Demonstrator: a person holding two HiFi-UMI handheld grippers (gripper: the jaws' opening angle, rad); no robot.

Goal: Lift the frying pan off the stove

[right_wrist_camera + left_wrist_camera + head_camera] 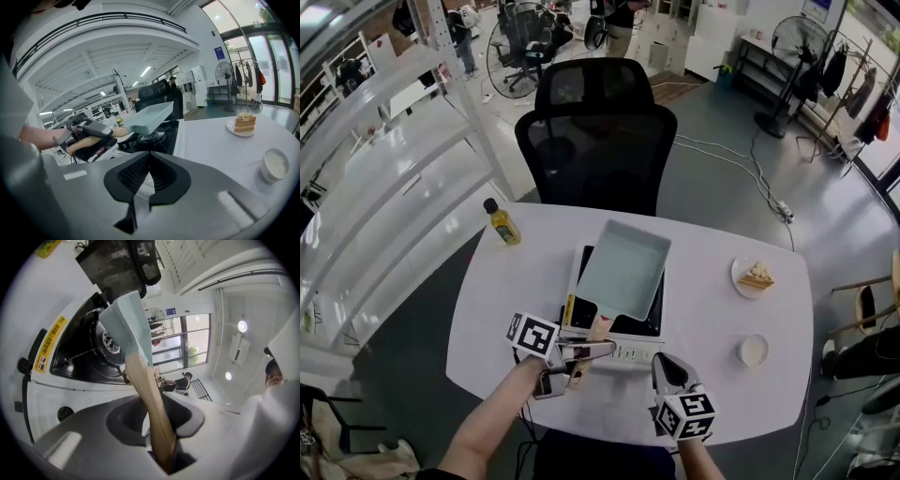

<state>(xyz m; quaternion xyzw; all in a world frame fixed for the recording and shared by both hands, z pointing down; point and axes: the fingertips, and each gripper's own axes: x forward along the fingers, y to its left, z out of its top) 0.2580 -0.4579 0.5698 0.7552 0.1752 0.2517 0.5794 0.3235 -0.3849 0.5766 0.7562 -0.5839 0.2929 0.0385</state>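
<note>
A pale teal rectangular frying pan (623, 272) with a wooden handle (596, 328) hangs tilted just above the black single-burner stove (654, 311). My left gripper (595, 349) is shut on the handle's end. In the left gripper view the handle (150, 399) runs out between the jaws to the pan's underside (129, 319), with the burner (105, 341) bare below it. The right gripper view shows the pan (147, 117) clear of the stove (161, 136). My right gripper (661, 367) hovers near the table's front edge, right of the handle, its jaws shut and empty (146, 180).
On the white table (712, 394) stand a bottle of oil (502, 223) at the back left, a plate with a slice of cake (756, 277) at the right and a small white bowl (753, 350) in front of it. A black office chair (598, 141) stands behind the table.
</note>
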